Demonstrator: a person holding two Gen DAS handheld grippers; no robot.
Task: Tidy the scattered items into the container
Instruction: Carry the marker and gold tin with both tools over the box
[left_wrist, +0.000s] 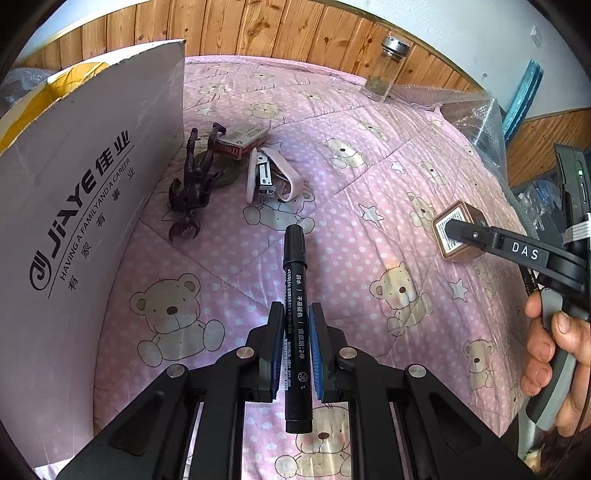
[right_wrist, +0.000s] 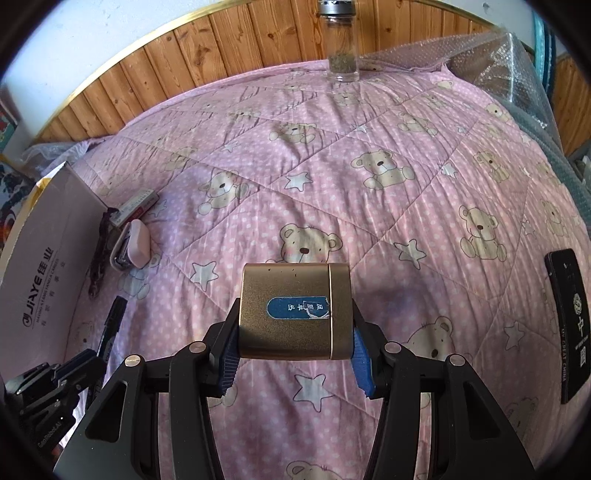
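We have both grippers loaded. The left gripper (left_wrist: 297, 347) is closed on a black marker (left_wrist: 295, 314), pinched around its middle with the cap pointing ahead. The cardboard box (left_wrist: 85, 184) stands just to this gripper's left, its wall rising above the held pen, so we judge the marker must be lifted over that wall before the jaws part, and kept level so it does not slip through the pads.

The right gripper (right_wrist: 293, 354) clamps a gold tin (right_wrist: 293, 314) by its two sides, off the pink bear quilt (right_wrist: 369, 184). It is further from the box, so let the marker go in first.

Ahead and left of the left gripper we count one dark toy figure (left_wrist: 194, 181), one staple box (left_wrist: 242, 142) and one pink stapler (left_wrist: 269, 175). Far ahead stands one glass bottle (left_wrist: 386, 70). Right of the right gripper lies one black case (right_wrist: 567, 332).
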